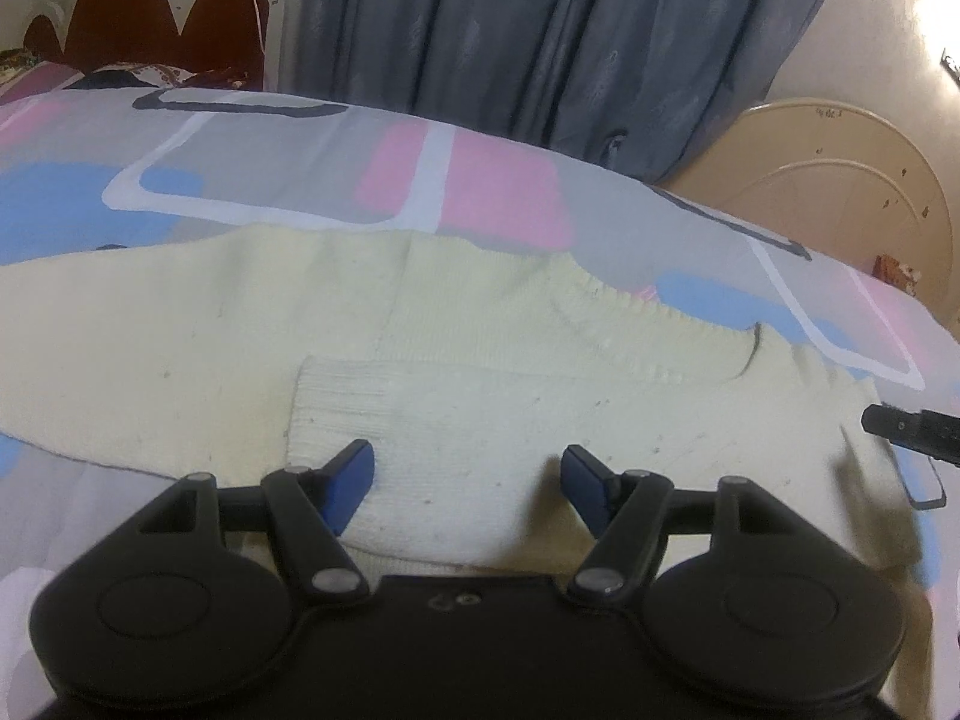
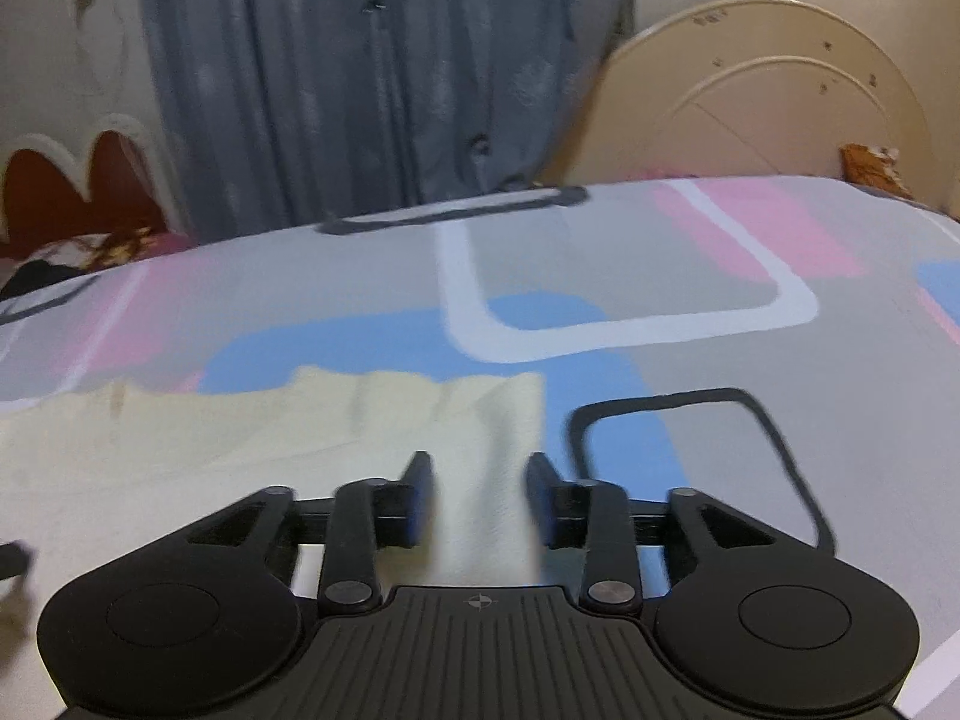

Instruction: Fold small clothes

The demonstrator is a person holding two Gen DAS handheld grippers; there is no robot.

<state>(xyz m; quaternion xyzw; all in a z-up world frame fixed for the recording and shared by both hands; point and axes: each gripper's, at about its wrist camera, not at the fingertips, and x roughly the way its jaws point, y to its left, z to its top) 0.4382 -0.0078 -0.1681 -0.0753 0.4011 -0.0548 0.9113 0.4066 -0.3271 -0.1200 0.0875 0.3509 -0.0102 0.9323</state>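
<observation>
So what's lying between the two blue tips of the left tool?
Only the cream knitted sweater, spread on the patterned bedsheet; the left tool stands open over it, seen in the left wrist view.

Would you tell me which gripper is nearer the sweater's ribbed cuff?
Left: the left gripper is right at the ribbed cuff; the right gripper is at the sweater's far edge.

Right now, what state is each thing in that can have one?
cream sweater: flat on the bedspread, one sleeve folded across the body.
left hand-held gripper: open over the sweater, holding nothing.
right hand-held gripper: part open, cloth between the jaws, grip unclear.
curtain: drawn shut.
</observation>
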